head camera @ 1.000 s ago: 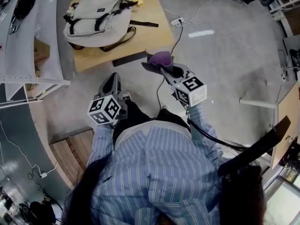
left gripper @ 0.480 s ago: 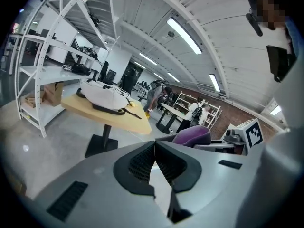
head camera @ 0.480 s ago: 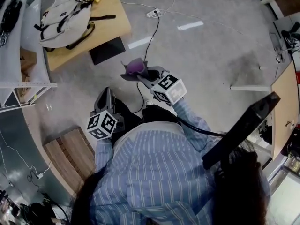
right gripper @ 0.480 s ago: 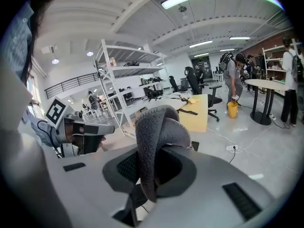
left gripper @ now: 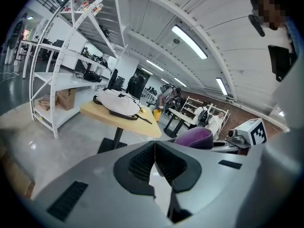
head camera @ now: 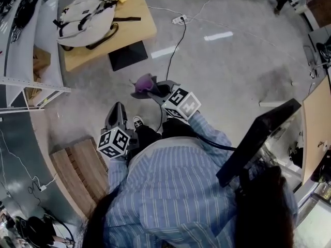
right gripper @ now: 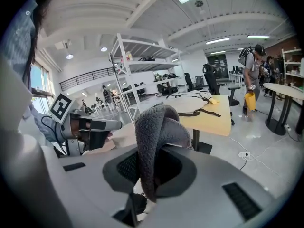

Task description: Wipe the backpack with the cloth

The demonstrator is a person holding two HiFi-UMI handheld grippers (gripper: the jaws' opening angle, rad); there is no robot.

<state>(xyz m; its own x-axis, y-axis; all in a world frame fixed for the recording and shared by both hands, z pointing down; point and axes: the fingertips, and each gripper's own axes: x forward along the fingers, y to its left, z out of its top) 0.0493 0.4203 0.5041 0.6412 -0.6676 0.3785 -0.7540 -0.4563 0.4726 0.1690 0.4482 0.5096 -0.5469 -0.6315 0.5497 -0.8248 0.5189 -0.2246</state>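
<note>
1. Shifted a little rightward in head view versus half a second back: backpack [head camera: 85, 15] and its table [head camera: 132, 37]. Farther up-frame from both tools than a second back. Same pinch on the cloth throughout.
2. Lies flat on the light wooden table at top left of head view, dark straps trailing toward the table's right edge. Touched by neither tool, well apart from both.
3. Long axis roughly left-right across the tabletop, as judged from head view.
4. Bordered on the left by a white shelving rack [head camera: 31, 45], just beside the table. Separated from the person by bare concrete floor [head camera: 222, 71].
5. Clamped in the right gripper [head camera: 151, 89]: purple cloth [head camera: 143, 81], folded and bulging above the jaws. Confirmed in right gripper view, with the cloth [right gripper: 154, 132] wedged between the pads and the backpack [right gripper: 190, 98] straight ahead beyond it.
6. Pressed together on nothing: left gripper [head camera: 117, 110], pads meeting in its own view, backpack [left gripper: 116, 103] ahead-left.
7. Key relation: backpack ahead and left of the cloth, about equally far from both tools. Probably needs a walk forward-left first; wiping not yet begun.
</note>
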